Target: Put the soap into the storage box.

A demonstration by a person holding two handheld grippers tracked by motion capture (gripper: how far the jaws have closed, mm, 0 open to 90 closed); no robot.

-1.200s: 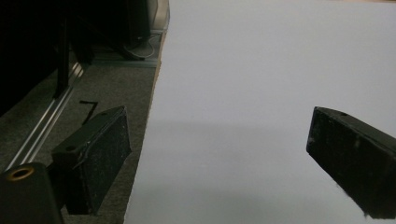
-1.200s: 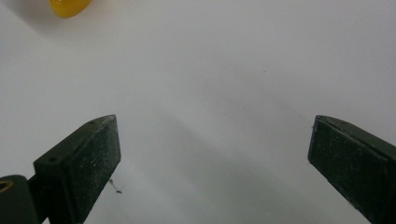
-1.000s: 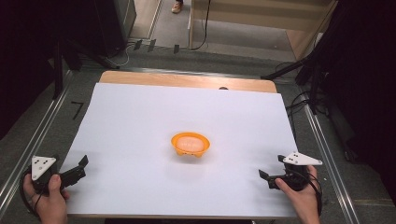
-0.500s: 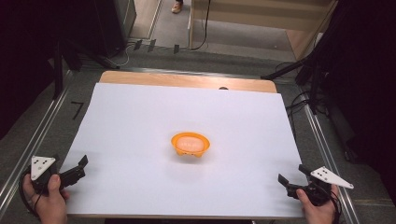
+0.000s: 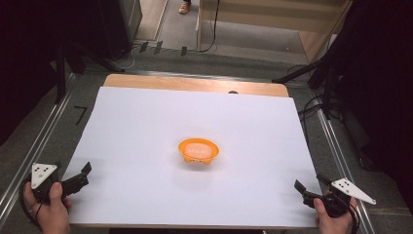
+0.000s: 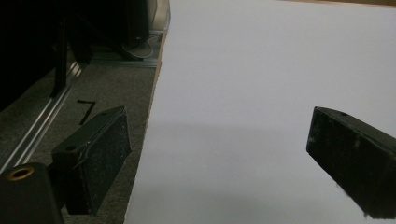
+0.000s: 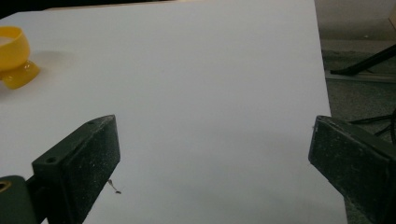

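Observation:
An orange bowl (image 5: 198, 150) with something pale inside stands upright near the middle of the white sheet (image 5: 141, 122). My left gripper (image 5: 84, 174) rests at the sheet's front left edge, held by a hand, jaws wide apart and empty. In the left gripper view its jaws (image 6: 219, 154) straddle the sheet's left edge. My right gripper (image 5: 310, 184) sits at the front right corner, also open and empty. In the right gripper view the open gripper (image 7: 215, 158) faces bare sheet, with the bowl (image 7: 14, 56) far off at the upper left.
A strip of wooden tabletop (image 5: 195, 84) shows beyond the sheet's far edge. Metal rails (image 5: 46, 131) run along both sides of the table. Dark stands and cables (image 5: 316, 78) crowd the floor at the right and back.
My right gripper has drawn back to the right and toward the front corner of the sheet. The left gripper and the bowl have stayed put.

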